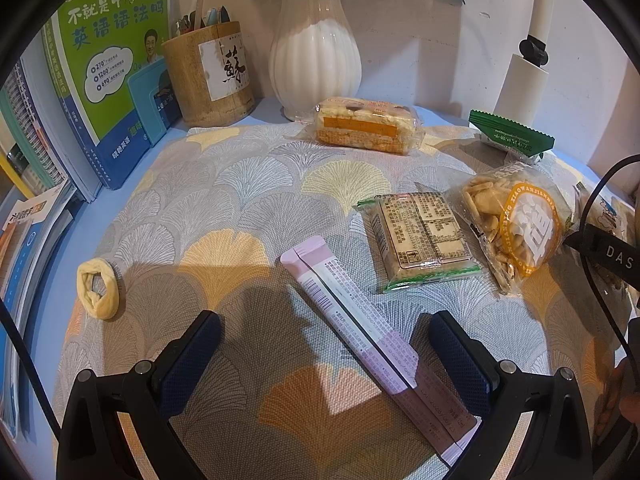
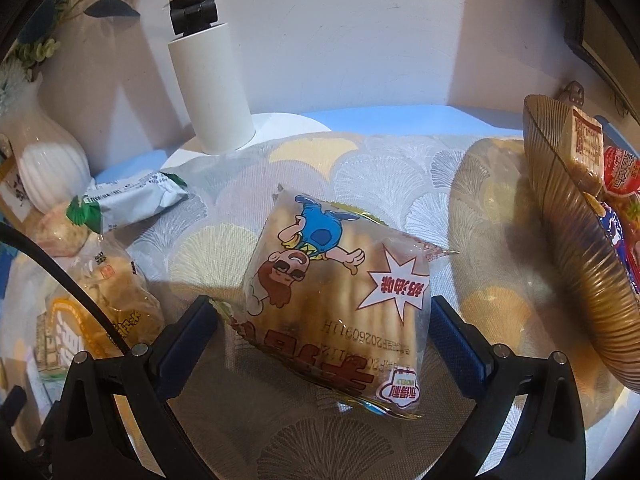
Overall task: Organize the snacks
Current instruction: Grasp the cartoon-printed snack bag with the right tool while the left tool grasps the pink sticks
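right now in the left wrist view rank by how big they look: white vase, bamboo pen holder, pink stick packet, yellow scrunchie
1. Pink stick packet, though it lies nearest the camera, so unsure
2. White vase and bamboo pen holder, too alike to rank
3. Yellow scrunchie, clearly smallest
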Demonstrator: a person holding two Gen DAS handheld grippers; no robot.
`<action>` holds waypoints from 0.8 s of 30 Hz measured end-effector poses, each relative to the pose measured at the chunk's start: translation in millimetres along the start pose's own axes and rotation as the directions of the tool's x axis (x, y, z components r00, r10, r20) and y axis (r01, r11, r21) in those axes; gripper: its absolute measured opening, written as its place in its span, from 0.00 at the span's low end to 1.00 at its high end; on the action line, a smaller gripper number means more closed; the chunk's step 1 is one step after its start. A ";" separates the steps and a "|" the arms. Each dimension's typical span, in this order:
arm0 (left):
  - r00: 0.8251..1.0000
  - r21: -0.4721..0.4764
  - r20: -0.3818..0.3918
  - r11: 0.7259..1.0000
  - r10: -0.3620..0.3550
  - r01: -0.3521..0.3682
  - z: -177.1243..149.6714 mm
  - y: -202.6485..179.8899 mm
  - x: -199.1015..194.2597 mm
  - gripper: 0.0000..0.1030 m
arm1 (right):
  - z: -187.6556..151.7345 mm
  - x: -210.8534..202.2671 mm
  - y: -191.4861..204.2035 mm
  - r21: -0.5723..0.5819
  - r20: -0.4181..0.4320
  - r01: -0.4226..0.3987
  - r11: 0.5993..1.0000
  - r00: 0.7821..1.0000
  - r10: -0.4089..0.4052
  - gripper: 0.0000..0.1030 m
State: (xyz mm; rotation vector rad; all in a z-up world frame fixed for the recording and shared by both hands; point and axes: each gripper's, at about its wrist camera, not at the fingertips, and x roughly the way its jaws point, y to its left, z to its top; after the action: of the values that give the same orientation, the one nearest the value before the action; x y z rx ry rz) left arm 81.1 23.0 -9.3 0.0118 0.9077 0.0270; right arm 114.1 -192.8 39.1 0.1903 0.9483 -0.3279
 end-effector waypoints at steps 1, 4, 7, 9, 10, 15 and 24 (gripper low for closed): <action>1.000 0.000 0.000 1.000 0.000 0.000 -0.1 0.1 -0.1 1.00 | 0.0 0.0 0.4 -0.002 -0.001 0.003 1.000 1.000 -0.003 1.00; 1.000 0.001 0.000 1.000 -0.001 0.001 -0.1 0.1 0.0 1.00 | 0.0 0.0 0.2 -0.001 0.000 0.002 1.000 1.000 -0.002 1.00; 1.000 0.001 0.000 1.000 -0.001 0.001 -0.3 -0.1 -0.1 1.00 | 0.2 0.3 0.6 -0.003 -0.001 0.004 1.000 1.000 -0.004 1.00; 1.000 0.001 0.000 1.000 -0.001 0.001 -0.4 -0.3 -0.1 1.00 | 0.6 0.4 -0.1 -0.004 -0.001 0.004 1.000 1.000 -0.004 1.00; 1.000 0.001 0.000 1.000 0.000 0.000 -0.6 -0.3 -0.3 1.00 | 0.6 0.6 0.3 -0.004 -0.001 0.004 1.000 1.000 -0.004 1.00; 1.000 0.004 0.002 1.000 0.000 0.000 -0.9 -0.8 -0.7 1.00 | 0.7 -0.2 -1.0 0.005 0.005 -0.009 1.000 1.000 0.009 1.00; 0.991 0.013 0.088 0.995 -0.102 0.101 -2.4 2.7 -15.0 0.15 | -7.3 -24.9 -36.3 0.128 0.159 -0.280 0.952 0.953 0.258 0.58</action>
State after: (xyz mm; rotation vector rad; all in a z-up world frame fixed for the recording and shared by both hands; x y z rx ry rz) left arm 69.9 25.3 1.1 -0.0251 0.8184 -0.0716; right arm 82.2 -219.7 54.8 0.4248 0.7465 -0.1564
